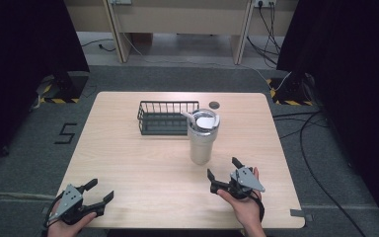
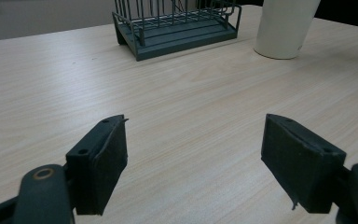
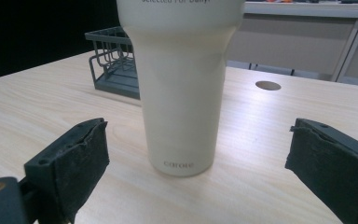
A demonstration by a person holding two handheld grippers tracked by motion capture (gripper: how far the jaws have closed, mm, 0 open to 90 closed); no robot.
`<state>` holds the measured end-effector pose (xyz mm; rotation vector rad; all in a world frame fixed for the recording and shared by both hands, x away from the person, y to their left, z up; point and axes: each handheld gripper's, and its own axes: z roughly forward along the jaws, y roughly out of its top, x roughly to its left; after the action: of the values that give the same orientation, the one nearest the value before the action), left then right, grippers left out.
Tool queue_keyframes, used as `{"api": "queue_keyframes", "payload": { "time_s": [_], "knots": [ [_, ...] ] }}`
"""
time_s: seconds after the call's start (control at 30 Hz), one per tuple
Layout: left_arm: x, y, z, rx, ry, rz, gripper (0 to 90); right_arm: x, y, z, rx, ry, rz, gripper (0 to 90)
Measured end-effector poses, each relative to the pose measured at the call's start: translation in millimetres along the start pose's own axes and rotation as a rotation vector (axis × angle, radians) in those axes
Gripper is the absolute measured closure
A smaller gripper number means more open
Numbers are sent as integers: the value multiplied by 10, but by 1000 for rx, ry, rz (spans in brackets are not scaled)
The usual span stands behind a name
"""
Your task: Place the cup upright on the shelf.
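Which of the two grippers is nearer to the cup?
The right gripper: it sits just in front of the cream cup, jaws open toward it. The left gripper waits far off at the table's near left corner.

Pale wood-grain table (image 1: 143,168), smooth, perhaps ceramic tumbler (image 3: 182,88)

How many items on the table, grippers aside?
2. A cream tumbler stands right of centre, ahead of the right gripper. A dark wire basket sits just behind and left of it. Its inside looks empty.

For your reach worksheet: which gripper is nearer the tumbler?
Right. The right gripper sits just in front of the tumbler, jaws open toward it; the left gripper is far off at the table's near-left corner.
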<state>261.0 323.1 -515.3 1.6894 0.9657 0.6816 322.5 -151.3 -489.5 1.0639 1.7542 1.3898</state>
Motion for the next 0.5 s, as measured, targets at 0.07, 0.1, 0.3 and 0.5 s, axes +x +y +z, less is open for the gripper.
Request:
{"api": "queue_keyframes", "payload": {
  "time_s": [0.07,0.1,0.3,0.5],
  "knots": [
    [-5,5,3,-1,1,3,221,4,-29,-31,-4,-2,9,62],
    [-7,2,3,0,1,4,220,6,-34,-29,-3,-1,7,62],
    [-5,-1,-11,-4,0,3,219,27,0,17,-11,0,11,66],
    [-13,3,-9,-7,-10,8,219,27,95,112,-29,-11,9,67]
  ]
}}
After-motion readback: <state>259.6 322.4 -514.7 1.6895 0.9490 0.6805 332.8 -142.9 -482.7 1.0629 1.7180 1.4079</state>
